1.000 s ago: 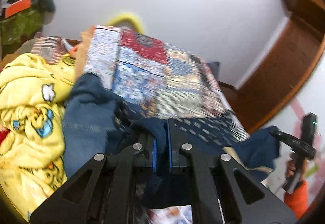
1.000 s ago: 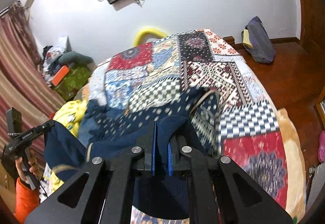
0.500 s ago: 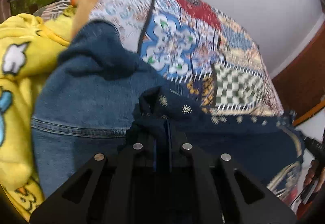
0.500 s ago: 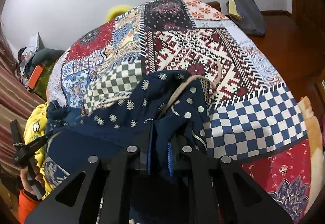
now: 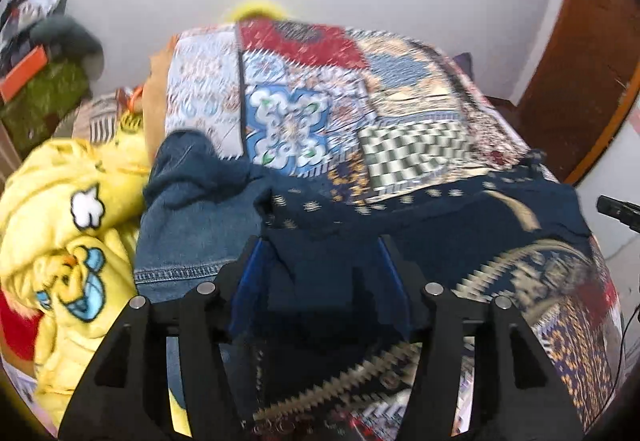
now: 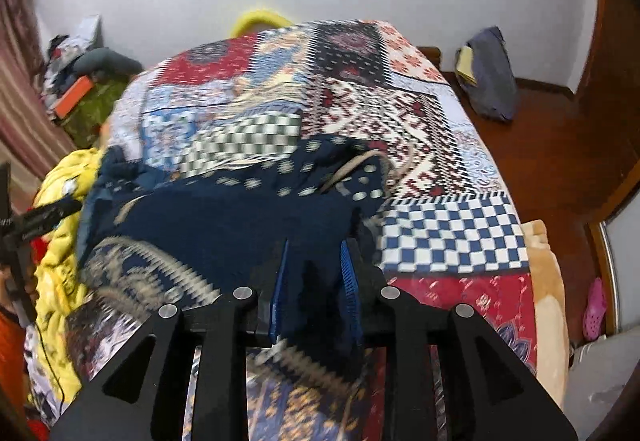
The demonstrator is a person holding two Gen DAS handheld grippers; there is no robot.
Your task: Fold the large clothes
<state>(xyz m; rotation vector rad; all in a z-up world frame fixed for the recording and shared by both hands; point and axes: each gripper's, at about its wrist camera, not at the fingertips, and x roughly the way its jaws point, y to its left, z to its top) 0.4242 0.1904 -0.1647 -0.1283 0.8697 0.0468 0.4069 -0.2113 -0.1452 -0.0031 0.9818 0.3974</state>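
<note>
A bed under a patchwork bedspread [image 5: 320, 113] stands against a white wall; in the left wrist view the left gripper [image 5: 320, 253] tilts down over it, its jaws just parted wide, the soft navy patterned garment [image 5: 460, 213] lying loose between the blue pads, beside denim jeans [image 5: 196, 217] and a fleecy yellow blanket [image 5: 68, 209]. In the right wrist view the right gripper [image 6: 314, 261] also angles down, its jaws just opening with the garment's dark fold slack between them, the cloth spread over the bedspread's near half.

The navy patterned garment [image 6: 248, 213] lies spread and rumpled across the near part of the patchwork bedspread [image 6: 452, 237].
</note>
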